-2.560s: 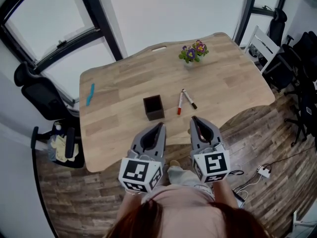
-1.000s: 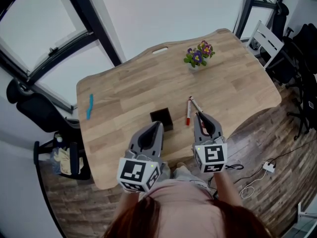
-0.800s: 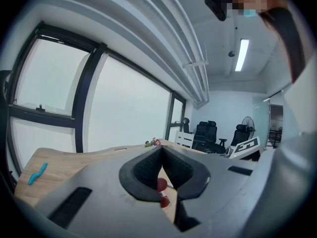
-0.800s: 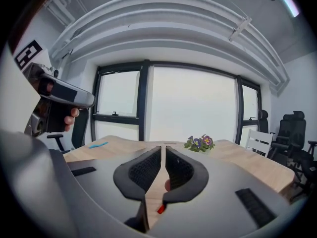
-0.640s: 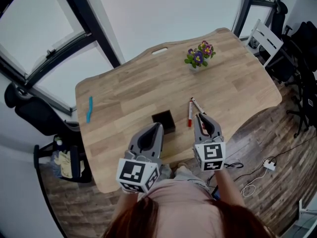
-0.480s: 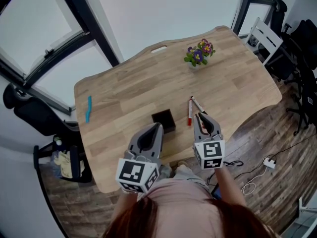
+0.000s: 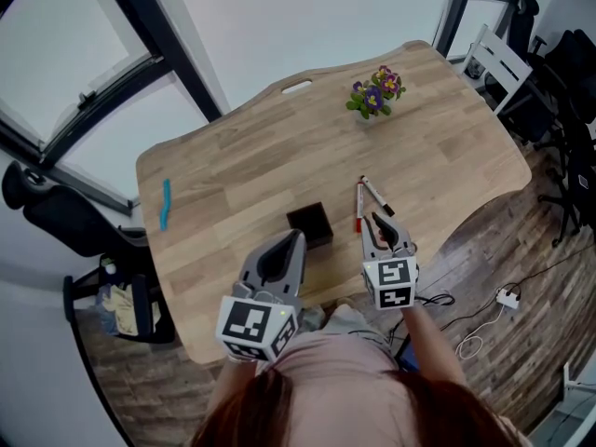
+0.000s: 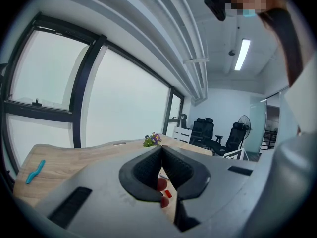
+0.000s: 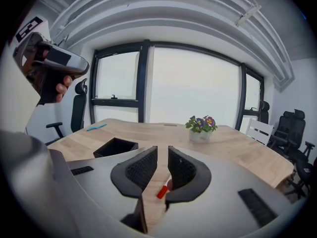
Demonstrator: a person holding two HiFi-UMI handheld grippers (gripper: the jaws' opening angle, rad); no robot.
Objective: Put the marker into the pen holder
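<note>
Two grippers hover over the near edge of the table [image 7: 233, 166]. The right gripper [image 9: 162, 152], closed a second ago, is now opening, with a narrow gap between its dark, ribbed pads. It grips nothing: the marker [image 9: 162, 190] lies on the table just ahead of its tips, so the pick-up appears about to begin. The left gripper [image 8: 161, 150] has its jaws pressed together and empty. The marker [image 7: 358, 209] is a slim white cylinder with a red cap, lying beside a second marker [image 7: 377, 196]. The pen holder [image 7: 310, 225], just to its left, is a square, matte black, open-topped box on pale, grained wood
</note>
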